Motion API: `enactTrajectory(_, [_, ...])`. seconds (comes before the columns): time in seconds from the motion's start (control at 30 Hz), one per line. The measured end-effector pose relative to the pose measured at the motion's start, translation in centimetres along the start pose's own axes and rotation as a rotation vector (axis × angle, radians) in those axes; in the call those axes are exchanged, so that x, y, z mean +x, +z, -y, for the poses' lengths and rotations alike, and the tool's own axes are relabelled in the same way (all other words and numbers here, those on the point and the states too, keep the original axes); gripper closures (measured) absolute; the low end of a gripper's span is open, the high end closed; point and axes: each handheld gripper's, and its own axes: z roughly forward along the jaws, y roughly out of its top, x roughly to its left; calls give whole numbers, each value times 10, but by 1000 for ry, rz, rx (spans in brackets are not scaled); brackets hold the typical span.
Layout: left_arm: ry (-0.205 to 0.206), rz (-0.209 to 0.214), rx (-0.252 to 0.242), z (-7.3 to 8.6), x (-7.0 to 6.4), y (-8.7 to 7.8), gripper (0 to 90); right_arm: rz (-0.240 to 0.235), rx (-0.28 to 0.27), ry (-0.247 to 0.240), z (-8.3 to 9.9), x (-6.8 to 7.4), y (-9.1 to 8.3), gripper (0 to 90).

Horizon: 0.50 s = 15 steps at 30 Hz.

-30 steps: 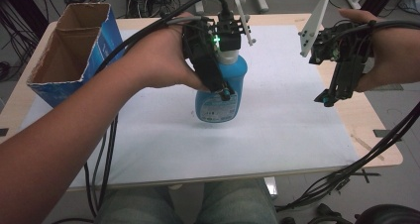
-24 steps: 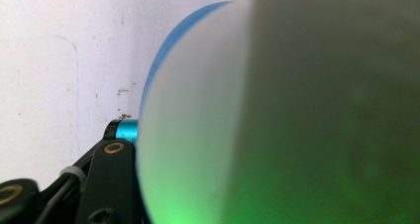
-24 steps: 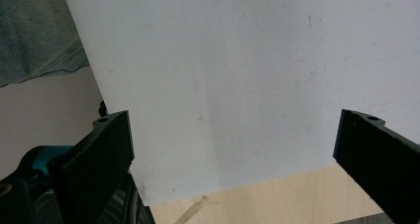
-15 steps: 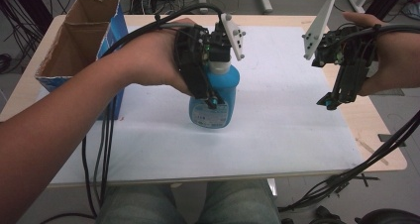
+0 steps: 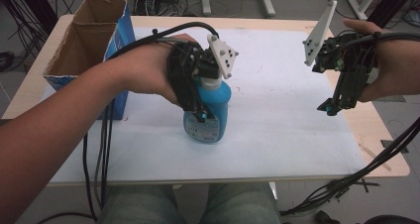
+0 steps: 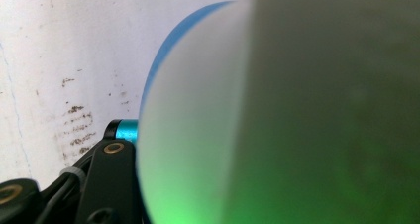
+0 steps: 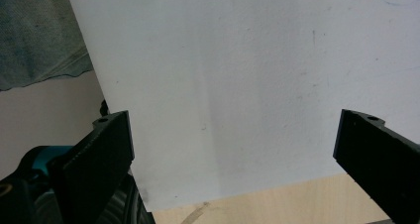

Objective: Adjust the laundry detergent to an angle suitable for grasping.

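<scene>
Gripping the blue spray bottle (image 5: 208, 112) mid-bench, left gripper (image 5: 195, 97) jaws clamp its body; right gripper (image 5: 341, 92) hangs spread wide, empty, near the right edge. Smooth plastic could slip or tip.

Open cardboard box (image 5: 84, 45) at table's (image 5: 277, 23) far-left corner; white sheet (image 5: 277, 130) mid-table.

Even, soft overhead light in high view; no hard shadows, only a faint one under the bottle (image 5: 207, 116) on the white sheet (image 5: 277, 125). Slight barrel bend at edges, mild softness overall. Left gripper view: bottle (image 6: 277, 115) too close, fully out of focus, green glow at bottom. Right gripper view: sheet (image 7: 237, 85) bright, fairly sharp; jaws dark, w/o detail.
</scene>
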Motion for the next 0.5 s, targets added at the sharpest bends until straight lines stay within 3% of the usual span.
enactTrajectory(0.17, [32, 16, 21, 3, 0, 4, 440, 0, -7, -7, -1, -1, 1, 12])
enactTrajectory(0.5, [74, 22, 10, 12, 3, 6, 440, -6, -10, -8, 0, -1, 5, 12])
